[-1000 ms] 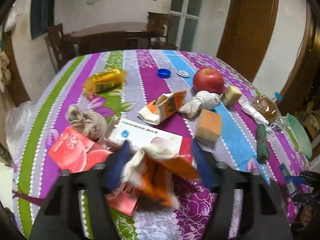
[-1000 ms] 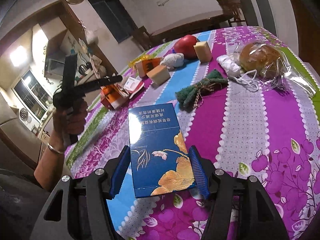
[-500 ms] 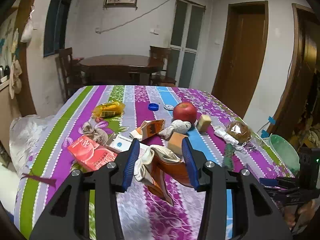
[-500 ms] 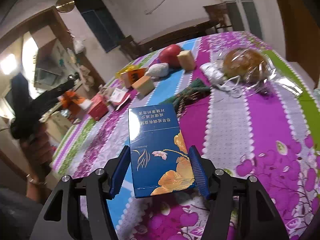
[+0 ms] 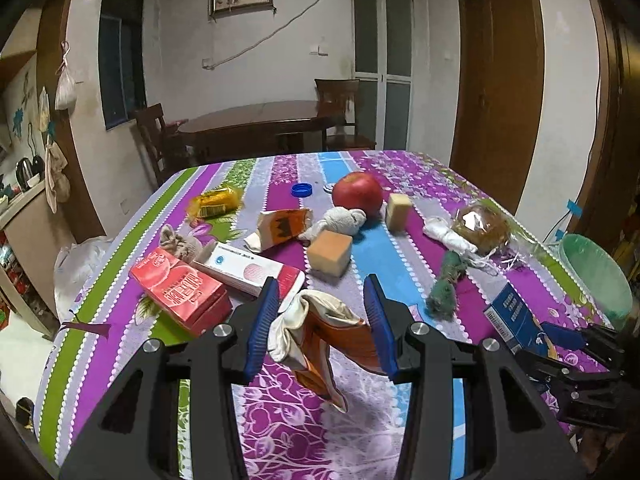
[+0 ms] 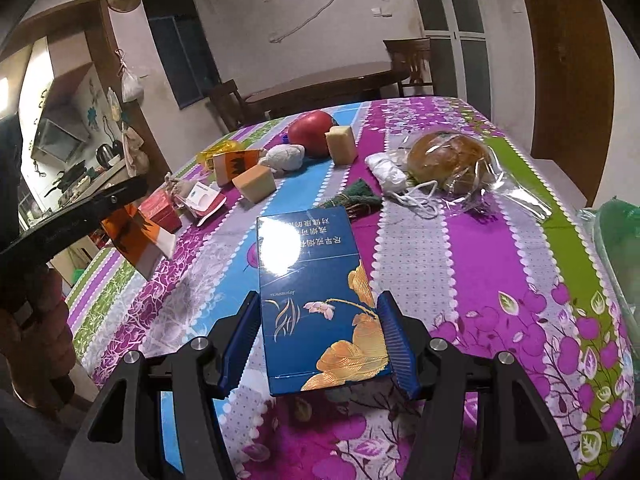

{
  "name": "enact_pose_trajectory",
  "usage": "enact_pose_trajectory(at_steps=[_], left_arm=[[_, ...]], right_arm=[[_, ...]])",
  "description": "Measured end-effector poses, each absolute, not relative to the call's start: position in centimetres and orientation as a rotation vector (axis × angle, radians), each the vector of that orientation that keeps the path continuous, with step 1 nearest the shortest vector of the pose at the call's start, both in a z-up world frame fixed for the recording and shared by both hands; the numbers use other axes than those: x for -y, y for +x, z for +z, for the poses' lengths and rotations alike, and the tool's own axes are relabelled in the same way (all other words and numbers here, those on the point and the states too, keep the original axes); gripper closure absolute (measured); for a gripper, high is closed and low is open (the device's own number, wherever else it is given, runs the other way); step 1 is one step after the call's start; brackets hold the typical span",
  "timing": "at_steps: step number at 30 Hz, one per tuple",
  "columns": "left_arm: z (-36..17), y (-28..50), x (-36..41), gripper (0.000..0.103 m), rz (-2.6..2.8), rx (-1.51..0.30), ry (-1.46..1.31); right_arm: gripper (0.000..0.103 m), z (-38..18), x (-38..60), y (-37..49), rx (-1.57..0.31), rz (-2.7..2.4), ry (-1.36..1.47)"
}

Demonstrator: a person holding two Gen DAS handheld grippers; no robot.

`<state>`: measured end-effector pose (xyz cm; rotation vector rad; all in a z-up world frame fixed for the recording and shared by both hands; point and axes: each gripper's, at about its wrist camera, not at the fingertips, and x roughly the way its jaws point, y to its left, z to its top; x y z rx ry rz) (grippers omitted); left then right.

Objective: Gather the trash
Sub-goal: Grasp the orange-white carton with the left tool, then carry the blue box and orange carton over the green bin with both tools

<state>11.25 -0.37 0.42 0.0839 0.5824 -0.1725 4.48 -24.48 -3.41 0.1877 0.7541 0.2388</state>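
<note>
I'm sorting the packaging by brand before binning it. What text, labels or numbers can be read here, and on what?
Blue box in the right gripper: white Chinese lines, seen upside down, roughly "尽早戒烟…", partly lost in glare; small gold script too small to read.
Red carton: white characters, blurred.
White and red box: fine print, too small.
Yellow wrapper: barcode label, unreadable.
Crumpled orange carton in the left gripper: no legible text.

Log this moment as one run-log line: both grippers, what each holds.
left gripper: shut on orange carton, lifted off table | right gripper: shut on blue box | green-lined bin: at table edge
</note>
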Motion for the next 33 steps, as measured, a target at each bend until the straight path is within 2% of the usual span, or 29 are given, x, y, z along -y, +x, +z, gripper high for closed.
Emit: enact_pose_trajectory(at_steps=[33], left_arm=[[-0.1,11.2,4.3,0.060,-0.166,-0.577,0.165]], right_arm=[[0.042,-1.7,26.8,2.6,-0.687,0.152,0.159]])
